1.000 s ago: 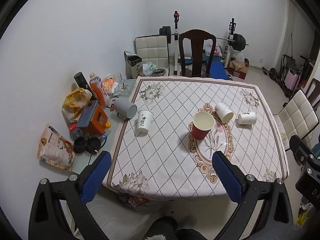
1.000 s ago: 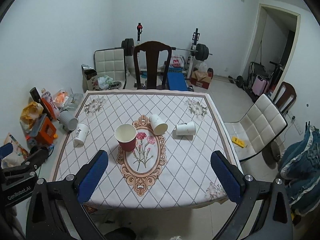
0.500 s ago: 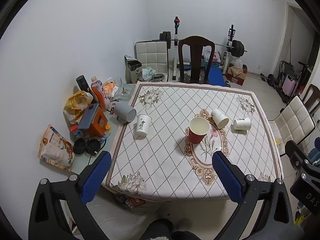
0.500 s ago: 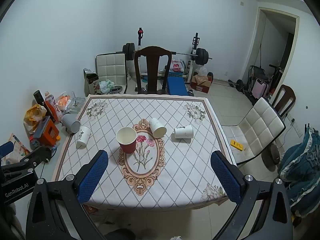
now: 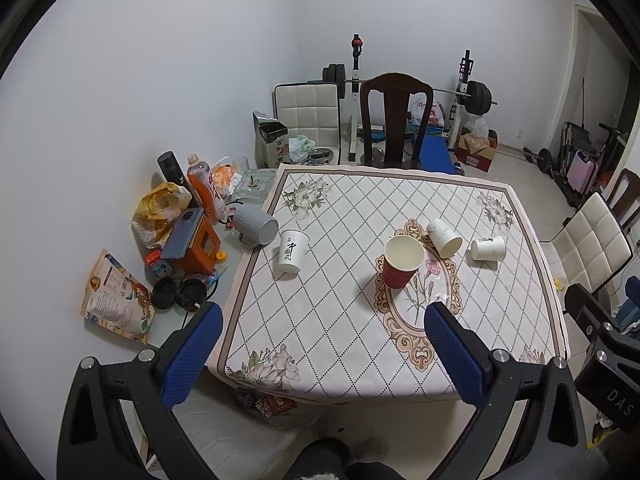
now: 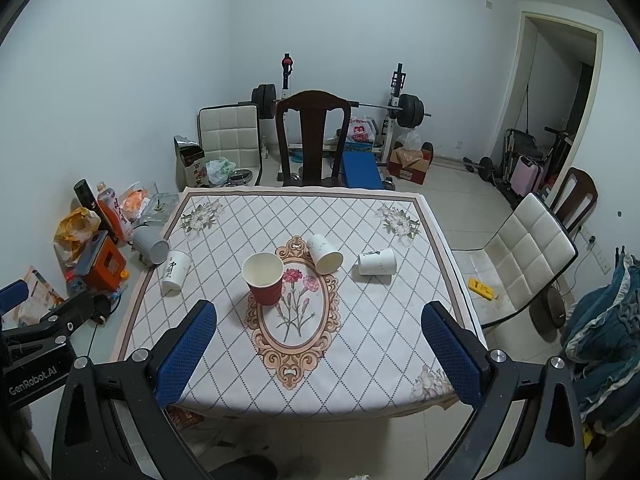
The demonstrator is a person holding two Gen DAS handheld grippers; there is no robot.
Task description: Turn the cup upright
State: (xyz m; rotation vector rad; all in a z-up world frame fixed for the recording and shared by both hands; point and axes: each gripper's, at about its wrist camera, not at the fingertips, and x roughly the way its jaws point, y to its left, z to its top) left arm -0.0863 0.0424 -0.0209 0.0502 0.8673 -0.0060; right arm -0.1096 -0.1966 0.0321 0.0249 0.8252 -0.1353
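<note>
Both the left gripper and the right gripper stand wide open and empty. Two white paper cups lie tipped on the counter, well ahead of the jaws. They look light and easily crushed; a gentle hold on the side wall seems best.

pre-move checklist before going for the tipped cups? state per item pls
1. Left gripper open, nothing held: ok.
2. Right gripper open, nothing held: ok.
3. Red cup already upright: ok.
4. Two white cups on their sides, one by the medallion, one to its right: not ok, need flipping.
5. Printed white cup near the left table edge, upright: ok.
6. Grippers within reach of the tipped cups: not ok, both held off the table's near edge.
</note>
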